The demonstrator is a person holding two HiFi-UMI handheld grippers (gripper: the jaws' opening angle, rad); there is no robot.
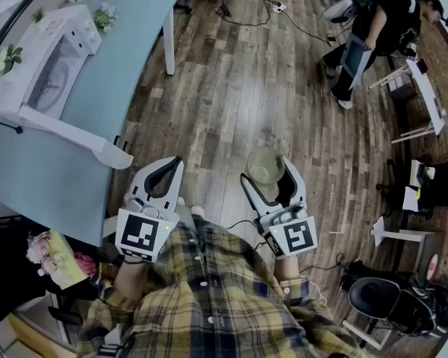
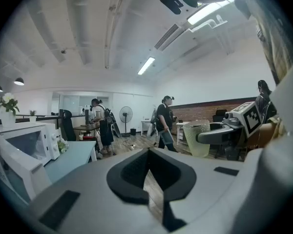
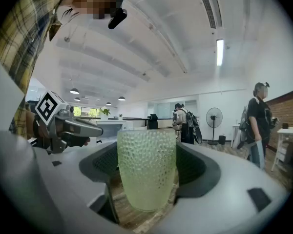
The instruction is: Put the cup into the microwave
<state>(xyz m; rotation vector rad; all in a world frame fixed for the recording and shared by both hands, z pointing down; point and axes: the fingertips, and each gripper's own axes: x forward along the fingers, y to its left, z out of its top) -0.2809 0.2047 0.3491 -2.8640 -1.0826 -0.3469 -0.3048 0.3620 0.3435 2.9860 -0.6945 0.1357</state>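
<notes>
A pale green dimpled cup stands upright between the jaws of my right gripper, which is shut on it over the wooden floor. In the right gripper view the cup fills the gap between the dark pads. The white microwave sits on the pale blue table at the far left, and its door is swung open towards me. My left gripper is shut with nothing in it, beside the table's corner. The left gripper view shows the microwave low at the left and the cup at the right.
A person in black stands at the far right among white stands, and a black office chair sits at the lower right. Cables lie on the floor ahead. A floral box rests at the lower left, and a fan stands far back.
</notes>
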